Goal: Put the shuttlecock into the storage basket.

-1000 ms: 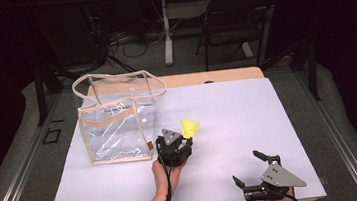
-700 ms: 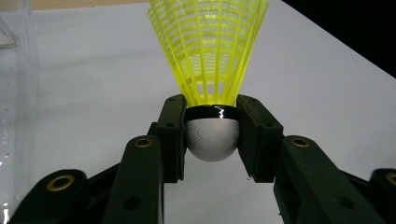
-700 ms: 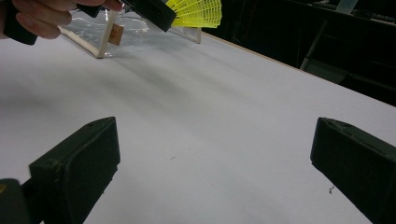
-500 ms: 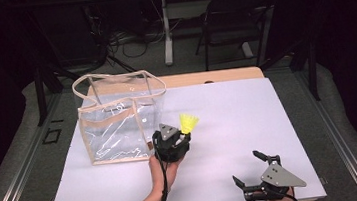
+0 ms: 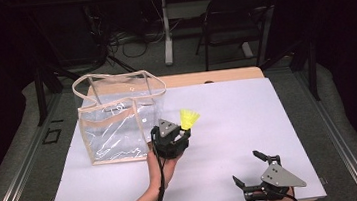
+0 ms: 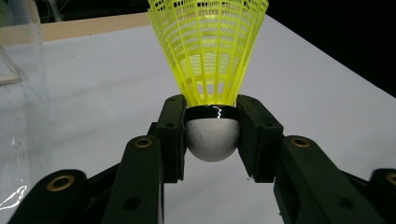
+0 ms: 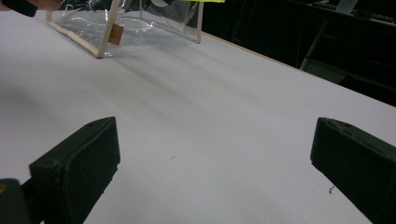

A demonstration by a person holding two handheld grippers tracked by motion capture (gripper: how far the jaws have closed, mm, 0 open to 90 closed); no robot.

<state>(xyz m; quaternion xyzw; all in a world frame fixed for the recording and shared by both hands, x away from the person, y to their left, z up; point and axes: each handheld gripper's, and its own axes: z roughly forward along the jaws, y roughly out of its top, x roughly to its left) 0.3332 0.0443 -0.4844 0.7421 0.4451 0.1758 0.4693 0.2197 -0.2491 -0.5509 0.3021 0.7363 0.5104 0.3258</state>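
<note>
The left gripper [image 5: 182, 130] is clamping its fingers [image 6: 173, 135] on the yellow shuttlecock's [image 6: 211, 70] white cork, just beside the clear tote bag [image 5: 118, 119] — I'd be keeping it upright over the rim — while the right gripper [image 5: 254, 170] is resting open-fingered on the surface [image 5: 248, 113].

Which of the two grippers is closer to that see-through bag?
The left. The left gripper holds a yellow shuttlecock just beside the clear bag. The right gripper sits open near the table's front edge, well away from it.
</note>
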